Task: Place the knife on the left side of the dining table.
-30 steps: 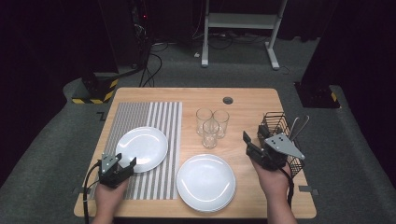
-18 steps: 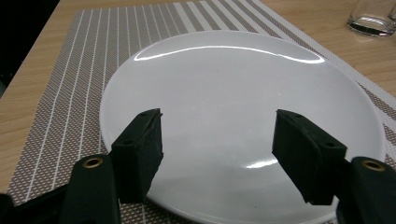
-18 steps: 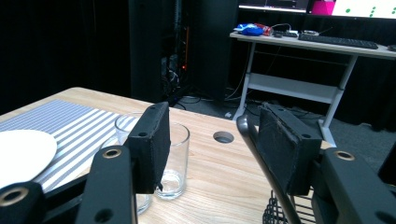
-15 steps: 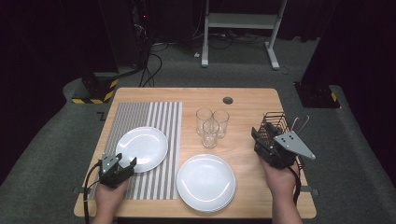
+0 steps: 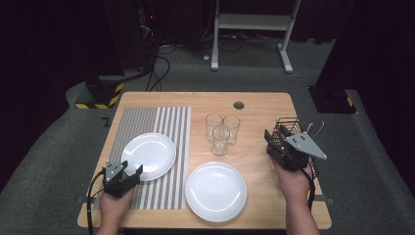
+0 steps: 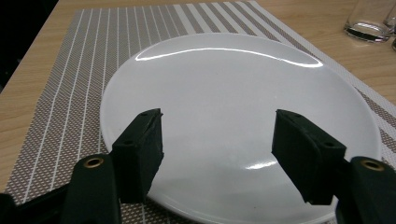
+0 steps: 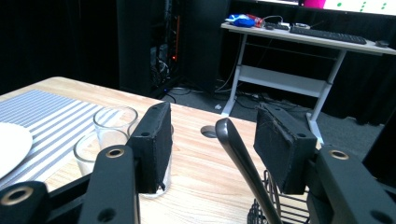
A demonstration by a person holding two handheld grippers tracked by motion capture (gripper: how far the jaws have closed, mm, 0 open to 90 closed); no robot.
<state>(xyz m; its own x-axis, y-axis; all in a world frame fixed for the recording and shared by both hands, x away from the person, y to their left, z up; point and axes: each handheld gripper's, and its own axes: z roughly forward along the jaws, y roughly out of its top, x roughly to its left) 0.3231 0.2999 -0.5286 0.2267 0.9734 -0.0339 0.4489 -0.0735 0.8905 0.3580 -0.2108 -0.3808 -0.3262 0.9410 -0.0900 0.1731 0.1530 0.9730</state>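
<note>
A black wire basket (image 5: 293, 128) with utensils stands at the table's right edge. My right gripper (image 5: 274, 136) hovers over it, open. In the right gripper view a dark utensil handle (image 7: 239, 161) rises from the basket (image 7: 275, 207) between the two spread jaws of the gripper (image 7: 212, 116), touching neither. My left gripper (image 5: 132, 169) rests at the front left, open, at the near rim of a white plate (image 5: 149, 155) on the striped placemat (image 5: 147, 122). In the left gripper view the plate (image 6: 233, 88) lies just beyond the open gripper (image 6: 217, 123).
A stack of white plates (image 5: 216, 191) sits at the front middle of the wooden table (image 5: 259, 105). Three clear glasses (image 5: 221, 131) stand together in the middle, seen also as glasses (image 7: 112, 121) left of the right gripper. A desk frame stands on the floor behind.
My right gripper has moved right and back, over the wire basket, and now straddles a utensil handle. The left gripper and the plates have not moved.
</note>
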